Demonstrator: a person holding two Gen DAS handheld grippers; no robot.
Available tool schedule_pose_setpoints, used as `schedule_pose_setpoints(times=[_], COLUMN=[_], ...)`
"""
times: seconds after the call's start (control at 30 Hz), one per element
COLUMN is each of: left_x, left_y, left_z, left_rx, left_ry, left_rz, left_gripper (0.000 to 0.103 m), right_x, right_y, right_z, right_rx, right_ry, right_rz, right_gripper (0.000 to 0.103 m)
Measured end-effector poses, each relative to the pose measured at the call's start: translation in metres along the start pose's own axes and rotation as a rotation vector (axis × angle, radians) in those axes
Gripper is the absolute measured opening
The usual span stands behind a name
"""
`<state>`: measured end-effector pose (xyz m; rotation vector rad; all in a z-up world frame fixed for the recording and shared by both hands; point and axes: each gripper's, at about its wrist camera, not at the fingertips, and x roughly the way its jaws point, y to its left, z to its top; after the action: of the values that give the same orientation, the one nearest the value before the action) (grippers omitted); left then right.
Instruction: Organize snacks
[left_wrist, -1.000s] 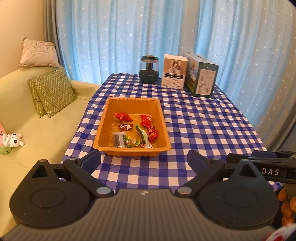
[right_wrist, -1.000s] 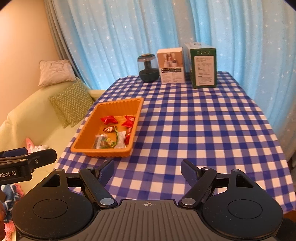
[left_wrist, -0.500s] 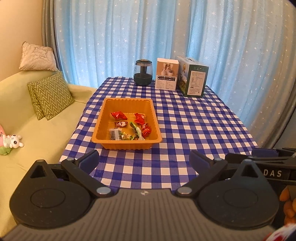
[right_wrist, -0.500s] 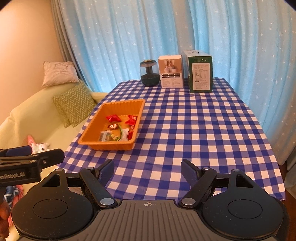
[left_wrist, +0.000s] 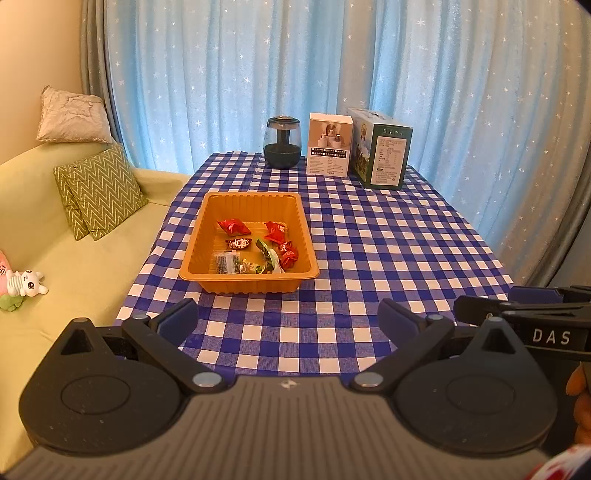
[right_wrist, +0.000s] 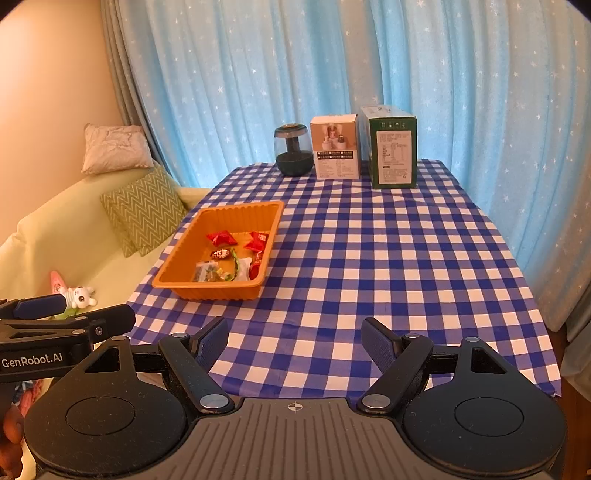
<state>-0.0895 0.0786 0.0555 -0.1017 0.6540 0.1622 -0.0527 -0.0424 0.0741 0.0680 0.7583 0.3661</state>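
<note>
A table under a blue-and-white checked cloth (left_wrist: 388, 236) fills both views, backed by a pale blue star-speckled curtain (left_wrist: 258, 74), with a light green sofa (left_wrist: 74, 266) along its left side carrying a green zigzag cushion (left_wrist: 99, 190) and a small white plush toy (left_wrist: 27, 282). Near the table's left edge sits the orange ribbed plastic tray (left_wrist: 236, 286), holding the wrapped snacks (left_wrist: 258, 247), red ones among them. At the far end stand a dark round glass jar (left_wrist: 282, 147), a white carton (left_wrist: 328, 149) and a green carton (left_wrist: 384, 155). The left gripper (left_wrist: 288, 319) hovers over the near edge, jaws spread wide, nothing between them. The right gripper (right_wrist: 293, 341) is likewise wide open and empty. Only the right view shows the table's right-hand near corner; only the left view catches fingers at its right margin.
</note>
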Motion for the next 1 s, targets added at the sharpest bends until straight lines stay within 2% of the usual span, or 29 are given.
schedule_pose_setpoints(times=[1.0], left_x=[0.0093], left_y=[0.0018], left_z=[-0.0078], left_rx=[-0.009], left_ry=[0.024], left_rz=[-0.009], left_gripper=[0.103], right_x=[0.0045], right_y=[0.0016], right_z=[-0.0042], right_rx=[-0.001], right_ry=[0.011], right_rz=[0.007], right_gripper=[0.079])
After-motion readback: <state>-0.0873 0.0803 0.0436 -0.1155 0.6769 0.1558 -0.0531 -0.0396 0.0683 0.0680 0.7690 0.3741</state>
